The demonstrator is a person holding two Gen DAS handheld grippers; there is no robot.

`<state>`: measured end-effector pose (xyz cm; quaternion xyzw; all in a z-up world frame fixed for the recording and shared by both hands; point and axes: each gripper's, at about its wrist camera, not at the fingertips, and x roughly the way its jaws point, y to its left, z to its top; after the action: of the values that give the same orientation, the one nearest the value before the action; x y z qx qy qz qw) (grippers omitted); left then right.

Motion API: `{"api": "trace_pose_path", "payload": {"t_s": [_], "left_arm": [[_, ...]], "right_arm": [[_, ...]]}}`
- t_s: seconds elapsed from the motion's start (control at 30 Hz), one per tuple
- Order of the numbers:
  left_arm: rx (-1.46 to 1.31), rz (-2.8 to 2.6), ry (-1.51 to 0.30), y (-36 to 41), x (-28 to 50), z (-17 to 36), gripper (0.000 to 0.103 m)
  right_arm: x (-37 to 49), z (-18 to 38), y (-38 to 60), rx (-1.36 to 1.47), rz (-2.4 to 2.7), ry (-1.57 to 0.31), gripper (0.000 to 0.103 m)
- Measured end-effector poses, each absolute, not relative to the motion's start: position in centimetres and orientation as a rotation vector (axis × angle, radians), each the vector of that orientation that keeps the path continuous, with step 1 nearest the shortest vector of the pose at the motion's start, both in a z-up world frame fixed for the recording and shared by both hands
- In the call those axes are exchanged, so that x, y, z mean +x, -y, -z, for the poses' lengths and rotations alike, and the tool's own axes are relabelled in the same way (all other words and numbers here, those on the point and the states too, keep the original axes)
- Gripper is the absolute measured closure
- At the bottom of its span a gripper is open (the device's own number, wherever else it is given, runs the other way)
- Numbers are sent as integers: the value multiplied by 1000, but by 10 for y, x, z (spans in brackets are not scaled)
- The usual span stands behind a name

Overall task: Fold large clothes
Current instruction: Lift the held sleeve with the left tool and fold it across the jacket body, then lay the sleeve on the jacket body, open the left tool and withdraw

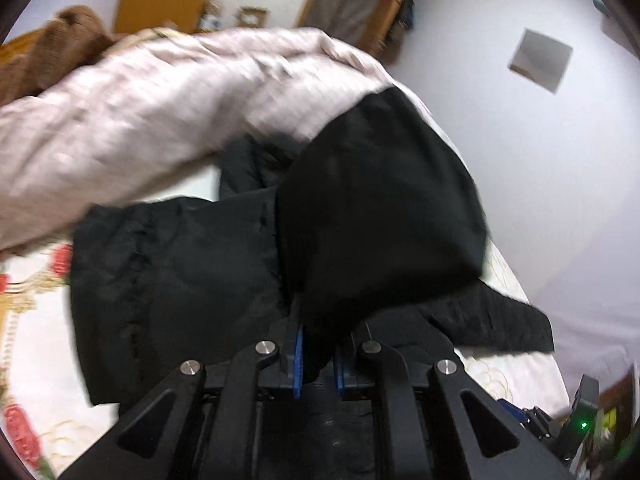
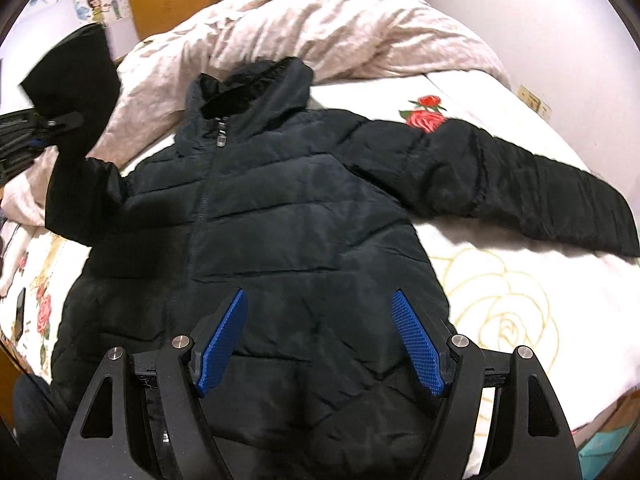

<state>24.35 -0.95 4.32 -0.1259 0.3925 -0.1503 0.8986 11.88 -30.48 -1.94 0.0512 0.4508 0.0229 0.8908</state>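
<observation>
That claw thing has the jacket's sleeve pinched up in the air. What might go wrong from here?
1. The left gripper holds only the cuff; the slick fabric may slip out mid-fold.
2. The right gripper hangs open over the jacket, pinning nothing, so pulling the sleeve might drag the whole body askew.
3. The hood rests against the quilt, which may snag it.

Left wrist view: set low and close over the bed point(image 1: 500, 376), facing across it toward the pink duvet point(image 1: 140, 112) and far wall — lens nearly filled by the jacket sleeve point(image 1: 372, 216). Right wrist view: higher, looking down from the bed's near edge toward its head — whole black jacket point(image 2: 280, 216) within frame. Shared by both: jacket, duvet, flowered bedcover.
</observation>
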Motion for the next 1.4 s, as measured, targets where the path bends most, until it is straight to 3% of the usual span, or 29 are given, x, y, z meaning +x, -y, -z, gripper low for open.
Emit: {"api": "trace_pose_path", "payload": {"t_s": [0.27, 0.3, 0.4, 0.53, 0.77, 1.0, 1.17, 1.4], "left_arm": [[-251, 436, -949, 82, 285, 24, 89], [-266, 450, -967, 86, 284, 32, 82], [-306, 476, -1004, 92, 289, 44, 46], [-357, 521, -981, 89, 282, 29, 24], [-345, 500, -869, 33, 268, -10, 22], [-270, 110, -920, -75, 309, 27, 24], [-302, 42, -953, -107, 337, 62, 26], [-148, 50, -976, -69, 350, 101, 23]], "right_arm": [[131, 42, 328, 128, -8, -982, 28], [133, 43, 329, 129, -7, -983, 28], [137, 44, 333, 140, -9, -983, 28], [142, 39, 332, 152, -16, -967, 28], [164, 21, 315, 163, -59, -909, 28], [223, 27, 275, 72, -130, -905, 29], [276, 45, 251, 9, -149, -929, 53], [310, 101, 263, 41, -94, -1017, 55]]}}
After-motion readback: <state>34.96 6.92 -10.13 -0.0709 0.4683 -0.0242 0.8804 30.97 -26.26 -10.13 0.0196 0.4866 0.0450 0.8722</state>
